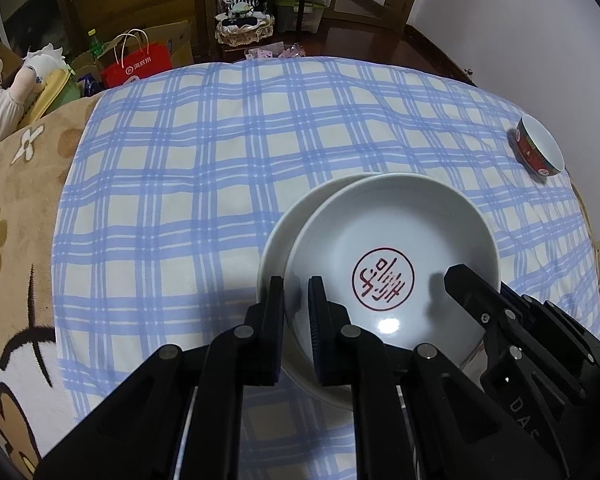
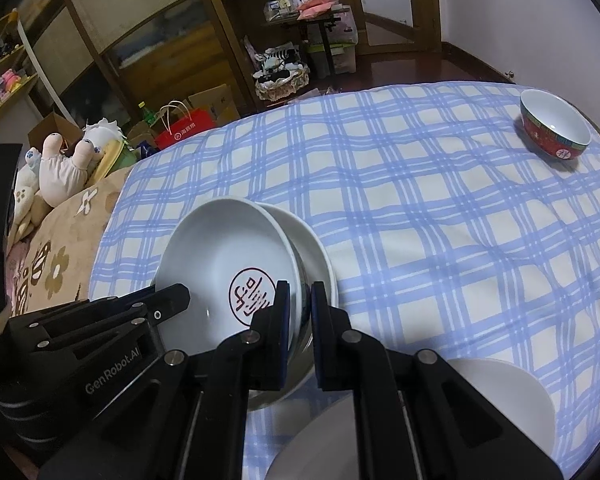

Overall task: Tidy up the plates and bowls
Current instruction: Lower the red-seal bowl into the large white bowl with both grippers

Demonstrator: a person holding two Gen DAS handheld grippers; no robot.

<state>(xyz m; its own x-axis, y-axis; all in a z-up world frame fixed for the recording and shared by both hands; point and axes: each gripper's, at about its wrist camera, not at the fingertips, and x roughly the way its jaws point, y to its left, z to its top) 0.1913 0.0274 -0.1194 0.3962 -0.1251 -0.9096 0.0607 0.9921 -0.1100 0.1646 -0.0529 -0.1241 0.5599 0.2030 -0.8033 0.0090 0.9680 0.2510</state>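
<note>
A white plate with a red seal mark (image 1: 400,248) (image 2: 228,256) is held tilted above a second white plate (image 1: 280,232) (image 2: 316,248) lying on the blue checked cloth. My left gripper (image 1: 296,292) is shut on the marked plate's left rim. My right gripper (image 2: 300,296) is shut on its right rim and shows in the left wrist view (image 1: 464,280). The left gripper shows in the right wrist view (image 2: 172,296). A red bowl with a white inside (image 1: 538,146) (image 2: 554,128) stands at the far right. Another white plate (image 2: 500,392) lies under my right gripper.
The blue checked cloth (image 1: 220,160) (image 2: 420,200) covers a bed, with a tan flowered blanket (image 1: 16,200) to the left. Plush toys (image 2: 64,164), a red paper bag (image 2: 184,128), boxes and shelves stand beyond the far edge.
</note>
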